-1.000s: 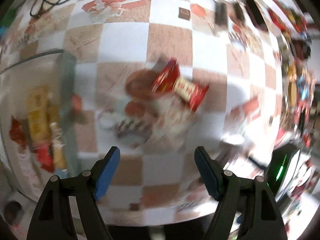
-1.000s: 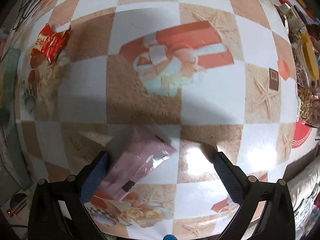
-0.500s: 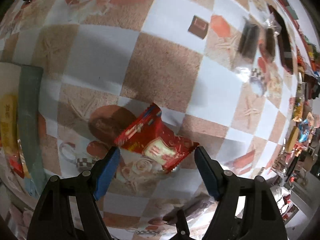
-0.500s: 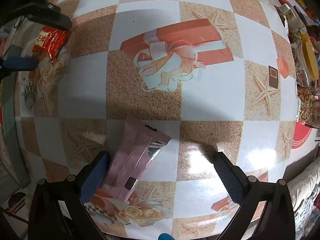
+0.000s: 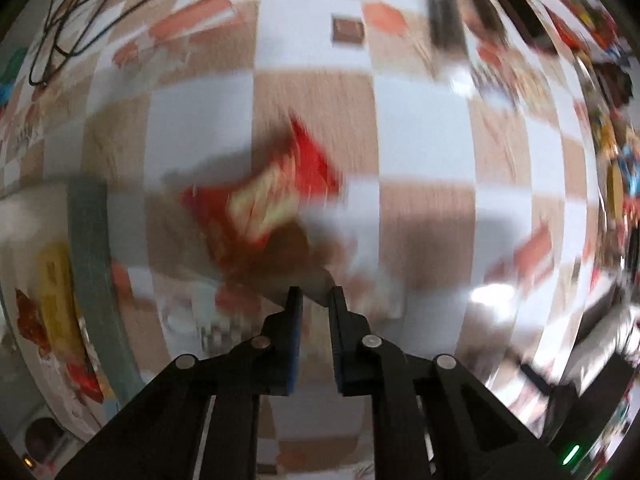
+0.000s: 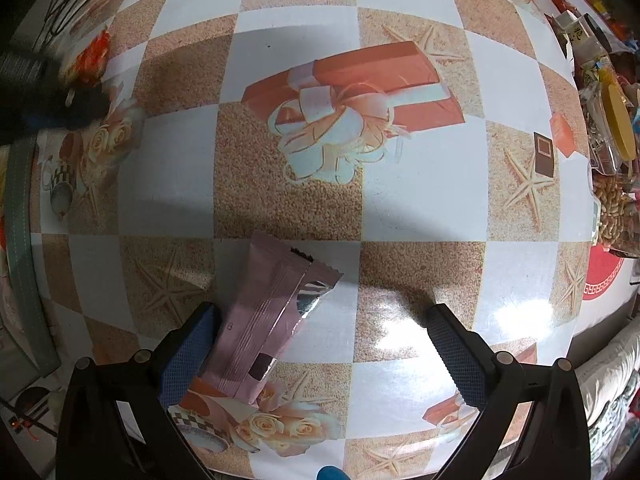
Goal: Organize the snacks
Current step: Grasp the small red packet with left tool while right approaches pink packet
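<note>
In the left wrist view my left gripper (image 5: 314, 300) is shut on the near edge of a red and yellow snack packet (image 5: 268, 196), which is blurred and stands up from the checked tablecloth. The same packet (image 6: 90, 58) and the left gripper's dark body show at the far left of the right wrist view. My right gripper (image 6: 320, 324) is open, low over the table. A pink wrapped bar (image 6: 268, 320) lies flat between its fingers, against the left finger (image 6: 188, 356).
A tray with a grey-green rim (image 5: 90, 264) holding yellow and red snacks (image 5: 56, 304) lies at the left. More snacks and jars (image 6: 612, 152) crowd the right table edge. Black cables (image 5: 68, 12) lie at the far left.
My left gripper has closed from open onto the red packet and lifted its edge; the view is blurred by motion. The right gripper and the pink bar have stayed put.
</note>
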